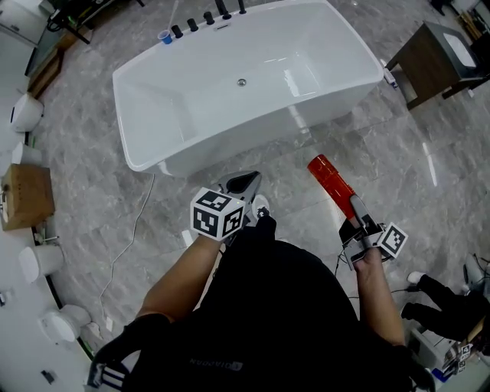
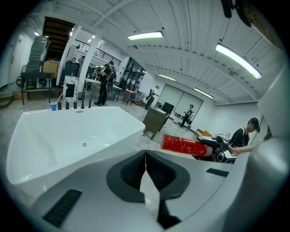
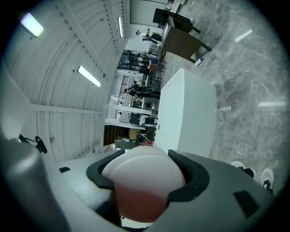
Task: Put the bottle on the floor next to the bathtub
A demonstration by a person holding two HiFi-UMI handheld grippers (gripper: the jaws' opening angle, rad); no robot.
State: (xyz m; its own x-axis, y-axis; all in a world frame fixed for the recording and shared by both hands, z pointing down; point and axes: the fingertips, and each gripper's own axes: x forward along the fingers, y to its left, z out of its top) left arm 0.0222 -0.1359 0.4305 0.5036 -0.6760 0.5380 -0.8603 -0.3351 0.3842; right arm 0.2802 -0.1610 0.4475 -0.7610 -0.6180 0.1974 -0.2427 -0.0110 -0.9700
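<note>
A red bottle with a pale cap end is held level above the grey tiled floor, in front of the white bathtub. My right gripper is shut on the bottle's near end. In the right gripper view that pale end fills the space between the jaws, and the bathtub lies beyond it. My left gripper hangs beside the tub's near wall, shut with nothing in it. The left gripper view has its jaws meeting over the bathtub, with the bottle off to the right.
Dark taps and a blue cup stand on the tub's far rim. A wooden cabinet is at the back right. A cardboard box and white fixtures line the left edge. A cable trails over the floor. A person's legs are at the lower right.
</note>
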